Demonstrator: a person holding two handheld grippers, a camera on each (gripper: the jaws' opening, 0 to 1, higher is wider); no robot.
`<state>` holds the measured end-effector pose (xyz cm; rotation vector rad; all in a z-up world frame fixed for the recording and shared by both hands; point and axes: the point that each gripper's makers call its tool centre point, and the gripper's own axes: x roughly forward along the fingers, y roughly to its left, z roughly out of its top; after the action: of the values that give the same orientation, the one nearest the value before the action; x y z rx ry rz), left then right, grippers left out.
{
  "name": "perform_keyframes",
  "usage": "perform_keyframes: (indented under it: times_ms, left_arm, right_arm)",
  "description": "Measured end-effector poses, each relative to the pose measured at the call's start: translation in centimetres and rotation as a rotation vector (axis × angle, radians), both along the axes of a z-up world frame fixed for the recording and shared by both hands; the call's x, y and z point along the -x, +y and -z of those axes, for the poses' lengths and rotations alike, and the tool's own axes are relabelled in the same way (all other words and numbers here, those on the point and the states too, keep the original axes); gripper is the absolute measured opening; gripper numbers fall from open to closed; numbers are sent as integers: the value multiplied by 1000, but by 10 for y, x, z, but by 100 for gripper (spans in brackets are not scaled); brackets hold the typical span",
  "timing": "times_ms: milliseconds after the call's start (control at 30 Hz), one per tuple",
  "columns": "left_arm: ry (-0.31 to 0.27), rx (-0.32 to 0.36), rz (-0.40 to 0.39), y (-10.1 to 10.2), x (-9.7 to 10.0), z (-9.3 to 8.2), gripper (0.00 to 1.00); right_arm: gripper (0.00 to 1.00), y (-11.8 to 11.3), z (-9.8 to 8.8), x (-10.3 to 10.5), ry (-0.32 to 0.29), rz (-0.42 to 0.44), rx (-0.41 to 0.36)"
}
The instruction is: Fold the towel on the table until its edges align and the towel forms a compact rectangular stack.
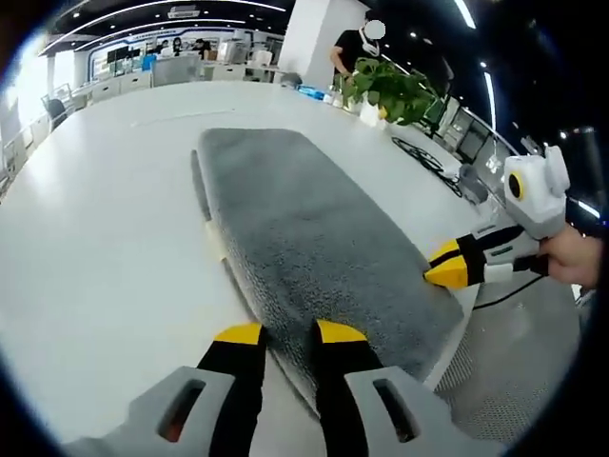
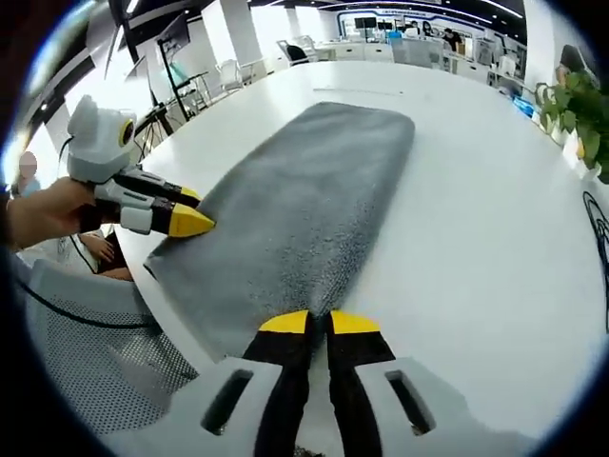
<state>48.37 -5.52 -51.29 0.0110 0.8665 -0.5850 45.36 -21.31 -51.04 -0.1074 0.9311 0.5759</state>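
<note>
A grey towel (image 1: 304, 219) (image 2: 304, 190) lies as a long folded strip on the white table (image 1: 105, 238) (image 2: 476, 238). In the left gripper view my left gripper (image 1: 289, 332) straddles the towel's near edge, with pile between its yellow tips. The right gripper (image 1: 442, 267) comes in from the right and pinches the same end at its other corner. In the right gripper view my right gripper (image 2: 319, 322) has its jaws nearly together on the near edge. The left gripper (image 2: 198, 214) bites the left corner, held by a hand (image 2: 48, 214).
A potted plant (image 1: 390, 90) (image 2: 580, 114) and a black cable coil (image 1: 419, 152) sit on the table beyond the towel. A person (image 1: 357, 48) stands behind the plant. A mesh chair (image 2: 95, 362) is by the table's near edge. Bare tabletop flanks the towel.
</note>
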Motion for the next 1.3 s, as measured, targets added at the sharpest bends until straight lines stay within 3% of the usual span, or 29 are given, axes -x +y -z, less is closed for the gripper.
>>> perform_keyframes:
  times_ms: [167, 333, 467, 667, 1067, 1167, 1300]
  left_arm:
    - [-16, -7, 15, 2, 4, -5, 24]
    - [44, 82, 14, 1, 32, -9, 26]
    - [58, 64, 28, 16, 47, -1, 26]
    - [78, 85, 46, 6, 63, -4, 26]
    - [101, 90, 44, 4, 69, -4, 22]
    - [98, 113, 35, 4, 71, -5, 20]
    - [110, 137, 19, 6, 69, -3, 17]
  right_arm:
    - [5, 1, 0, -1, -11, -18, -1]
    - [6, -5, -9, 6, -19, -66, 19]
    - [10, -5, -11, 13, 2, -81, -2]
    - [16, 5, -7, 25, 41, -109, -39]
    - [18, 2, -4, 38, 71, -91, -35]
    - [18, 4, -8, 46, 102, -93, -75]
    - [19, 1, 2, 49, 126, -76, -67]
